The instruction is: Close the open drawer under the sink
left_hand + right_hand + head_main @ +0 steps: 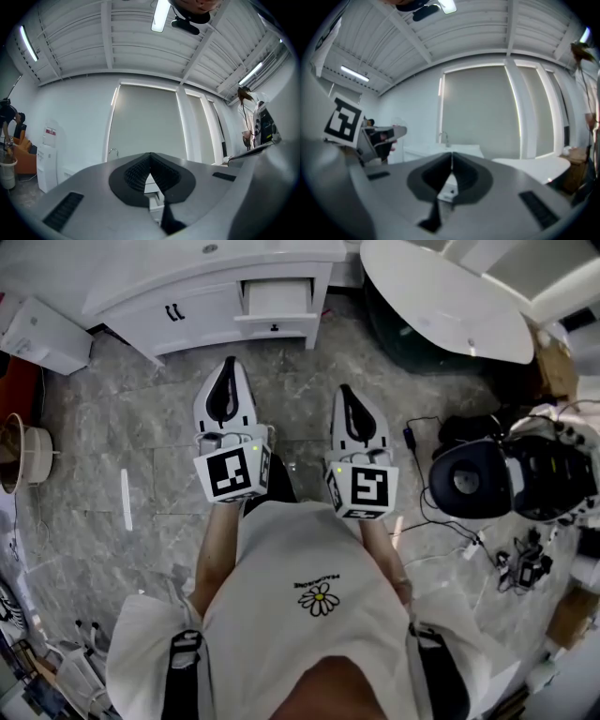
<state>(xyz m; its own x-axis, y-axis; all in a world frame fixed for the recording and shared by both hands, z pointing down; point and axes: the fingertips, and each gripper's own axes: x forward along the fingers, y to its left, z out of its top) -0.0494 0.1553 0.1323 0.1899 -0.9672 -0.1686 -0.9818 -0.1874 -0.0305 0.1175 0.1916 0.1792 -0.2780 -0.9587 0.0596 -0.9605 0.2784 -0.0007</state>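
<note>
The white vanity (187, 296) stands at the far side of the marble floor, and its right-hand drawer (277, 307) is pulled out, with a small dark knob on its front. My left gripper (229, 364) and right gripper (344, 390) are held side by side in front of the person, pointing toward the vanity and well short of it. Both are shut with nothing in them. In the left gripper view the jaws (150, 154) meet at the tip, and the drawer (153, 193) shows through the gap below. The right gripper view shows the same for its jaws (451, 153) and the drawer (452, 191).
A white bathtub (450, 296) stands right of the vanity. A round black device (466, 479) and loose cables (441, 521) lie on the floor at the right. A white box (42, 334) and a bucket (19, 451) are at the left.
</note>
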